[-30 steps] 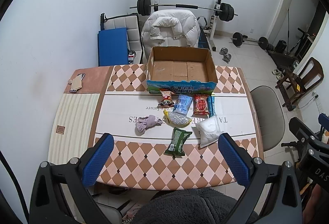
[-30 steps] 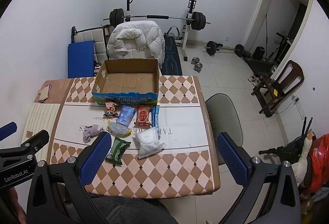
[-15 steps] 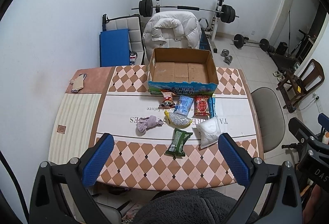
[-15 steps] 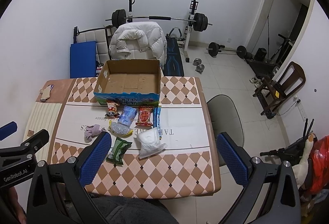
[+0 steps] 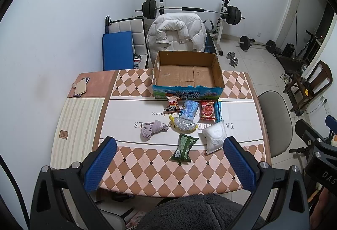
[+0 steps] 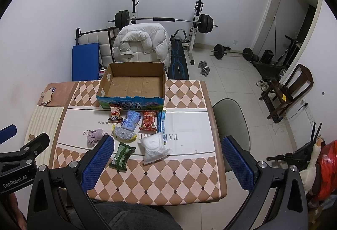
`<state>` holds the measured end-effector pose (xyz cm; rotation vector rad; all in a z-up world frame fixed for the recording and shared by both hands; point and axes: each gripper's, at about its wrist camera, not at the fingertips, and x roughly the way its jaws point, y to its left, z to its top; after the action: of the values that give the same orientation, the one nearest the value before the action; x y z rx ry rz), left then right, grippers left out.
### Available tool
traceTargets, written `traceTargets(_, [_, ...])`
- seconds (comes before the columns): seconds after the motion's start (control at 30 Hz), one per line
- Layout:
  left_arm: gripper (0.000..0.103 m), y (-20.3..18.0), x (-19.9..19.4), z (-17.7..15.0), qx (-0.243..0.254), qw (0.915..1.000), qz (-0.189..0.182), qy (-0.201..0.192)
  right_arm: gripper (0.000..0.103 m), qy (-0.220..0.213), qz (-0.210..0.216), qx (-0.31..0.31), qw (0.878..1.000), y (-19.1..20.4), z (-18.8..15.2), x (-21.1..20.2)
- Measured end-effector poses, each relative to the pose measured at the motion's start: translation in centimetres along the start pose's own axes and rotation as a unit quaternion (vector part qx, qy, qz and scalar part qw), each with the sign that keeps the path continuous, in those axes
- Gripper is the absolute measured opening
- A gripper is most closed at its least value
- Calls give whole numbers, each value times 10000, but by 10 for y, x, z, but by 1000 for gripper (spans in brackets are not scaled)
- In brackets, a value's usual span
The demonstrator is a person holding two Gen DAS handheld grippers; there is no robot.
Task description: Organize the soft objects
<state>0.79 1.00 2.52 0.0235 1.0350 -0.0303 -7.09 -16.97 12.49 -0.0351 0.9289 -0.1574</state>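
An open, empty cardboard box (image 5: 187,74) (image 6: 132,82) stands at the table's far side. In front of it lie soft items: a panda snack bag (image 5: 173,102), a pale blue pack (image 5: 189,109), a red pack (image 5: 207,110), a blue stick pack (image 5: 218,108), a silver-yellow bag (image 5: 183,124), a crumpled purple cloth (image 5: 152,129) (image 6: 94,136), a green bag (image 5: 183,146) (image 6: 122,155) and a white pouch (image 5: 214,136) (image 6: 154,146). My left gripper (image 5: 169,163) and right gripper (image 6: 167,163) are both open, empty, held high above the near table edge.
The checkered table (image 5: 147,175) has a card and phone (image 5: 80,87) at its far left corner. A grey chair (image 6: 233,122) stands at the right side. A chair with a white jacket (image 5: 177,34) and weight equipment (image 5: 189,10) stand behind.
Both views have shifted slightly; the table and items sit a little lower and closer in frame. Nothing on the table has moved. Both grippers stay open.
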Motion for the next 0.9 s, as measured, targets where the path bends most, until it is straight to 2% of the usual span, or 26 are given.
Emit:
traceTargets(0.4, [103,3,4,5,-20,10000,7,45,103,80,46,7,10000,4,3,4])
traceTargets(0.5, [103,16,28,14,-60,9998,47,200,103,273,92,57,9996,2,6,23])
traceTargets(0.7, [103,28,113,17,-116,9965,220,792,103,1077,188,8,9940,-4,2,113])
traceTargets(0.83, [103,31,179,7,-124,9917,58,1276,103,1657,300,-133,9856,-1,-12,196])
traceTargets(0.9, [103,23,217,-5,72,9889,84,1484,103,1994,328,-224,9791,2,-27,244])
